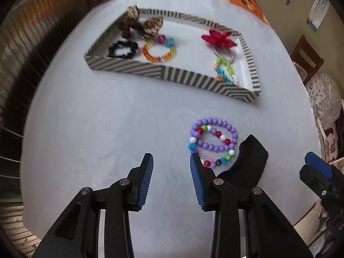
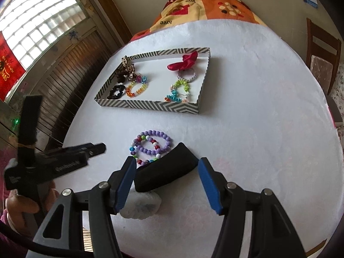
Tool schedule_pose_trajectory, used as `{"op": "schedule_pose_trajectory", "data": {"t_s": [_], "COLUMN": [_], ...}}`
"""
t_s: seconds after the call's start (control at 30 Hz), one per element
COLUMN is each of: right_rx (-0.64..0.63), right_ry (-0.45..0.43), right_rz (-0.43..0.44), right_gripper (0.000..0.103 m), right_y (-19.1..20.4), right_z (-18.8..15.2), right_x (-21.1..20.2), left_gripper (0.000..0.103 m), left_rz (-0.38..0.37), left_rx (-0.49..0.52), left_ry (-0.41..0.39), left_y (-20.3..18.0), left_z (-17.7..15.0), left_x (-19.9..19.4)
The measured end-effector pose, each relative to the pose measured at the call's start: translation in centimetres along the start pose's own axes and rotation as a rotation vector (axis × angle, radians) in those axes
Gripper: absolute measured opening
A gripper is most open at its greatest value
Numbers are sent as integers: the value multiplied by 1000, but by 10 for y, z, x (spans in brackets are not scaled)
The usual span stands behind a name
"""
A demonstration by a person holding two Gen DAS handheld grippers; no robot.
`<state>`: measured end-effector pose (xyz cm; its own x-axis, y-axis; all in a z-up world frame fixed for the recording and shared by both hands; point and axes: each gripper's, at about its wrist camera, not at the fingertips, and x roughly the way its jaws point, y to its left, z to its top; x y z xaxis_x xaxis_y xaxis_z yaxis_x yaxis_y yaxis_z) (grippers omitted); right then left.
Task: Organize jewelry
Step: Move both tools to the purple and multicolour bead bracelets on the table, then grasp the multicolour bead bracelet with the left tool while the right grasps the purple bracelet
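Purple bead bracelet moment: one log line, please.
left gripper open, empty | right gripper open, empty | purple bead bracelet on table beside black pad | striped tray holds other jewelry

both tools are black plastic frames with triangular cut-outs and round silver pivot screws. the left hand-held gripper [image 1: 171, 179] has dark blue ribbed pads [image 1: 146, 185]; the right hand-held gripper [image 2: 166, 186] has brighter blue foam pads [image 2: 209, 188]. the person's left hand [image 2: 20, 203] shows bare skin above a maroon sleeve [image 2: 8, 225].

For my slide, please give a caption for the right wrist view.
Open right tool over black pad, beaded bracelets beside it, striped tray beyond.
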<state>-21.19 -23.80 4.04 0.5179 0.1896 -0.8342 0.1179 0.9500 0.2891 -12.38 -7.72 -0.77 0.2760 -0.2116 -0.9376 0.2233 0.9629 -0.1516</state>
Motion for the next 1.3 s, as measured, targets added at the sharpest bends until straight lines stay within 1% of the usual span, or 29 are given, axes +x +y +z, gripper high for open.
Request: {"op": "schedule_pose_trajectory", "data": {"t_s": [0.2, 0.3, 0.4, 0.43, 0.47, 0.53, 0.57, 0.67, 0.73, 0.77, 0.83, 0.97, 1.13, 1.17, 1.23, 1.27, 1.3], "right_rx": [17, 28, 28, 27, 28, 30, 29, 12, -2, -18, -56, -158, -254, -273, -333, -354, -365], "right_ry": [32, 41, 47, 50, 53, 61, 67, 80, 85, 89, 113, 177, 257, 268, 248, 249, 242], "right_rz": [-11, -11, -8, -8, -8, -8, -9, -10, -8, -5, -5, 1, -45, -56, -75, -88, -92], "right_gripper": [63, 63, 63, 63, 63, 63, 63, 63, 63, 63, 63, 53, 39, 33, 23, 13, 10], "right_y": [-9, -11, -11, -10, -11, -12, -12, -11, -9, -7, 0, 20, 35, 37, 44, 47, 48], "right_z": [7, 11, 15, 16, 18, 21, 23, 30, 34, 37, 42, 46, 45, 42, 40, 39, 39], "right_x": [18, 25, 31, 32, 35, 39, 43, 52, 57, 62, 74, 102, 137, 142, 144, 145, 145], "left_gripper": [26, 26, 26, 22, 12, 0, 0, 0, 0, 0, 0, 0, 0, 0, 0, 0, 0], "left_rz": [5, -1, -10, -14, -23, -45, -55, -47, -64, -75, -72, -48, -19, -18, -11, -4, -1], "left_rx": [50, 61, 71, 76, 81, 82, 83, 93, 75, 68, 71, 56, 7, -3, -13, -15, -17], "left_ry": [46, 60, 58, 52, 48, 49, 48, 25, 16, 14, 6, -6, -13, -15, -18, -21, -24], "left_y": [-13, -16, -18, -19, -20, -19, -18, -13, -4, 2, 9, 28, 52, 57, 60, 62, 63], "left_z": [6, 10, 14, 15, 16, 18, 19, 20, 20, 21, 23, 24, 25, 26, 27, 28, 28], "left_x": [33, 42, 47, 48, 50, 53, 53, 48, 41, 36, 28, 18, 14, 13, 10, 9, 7]}}
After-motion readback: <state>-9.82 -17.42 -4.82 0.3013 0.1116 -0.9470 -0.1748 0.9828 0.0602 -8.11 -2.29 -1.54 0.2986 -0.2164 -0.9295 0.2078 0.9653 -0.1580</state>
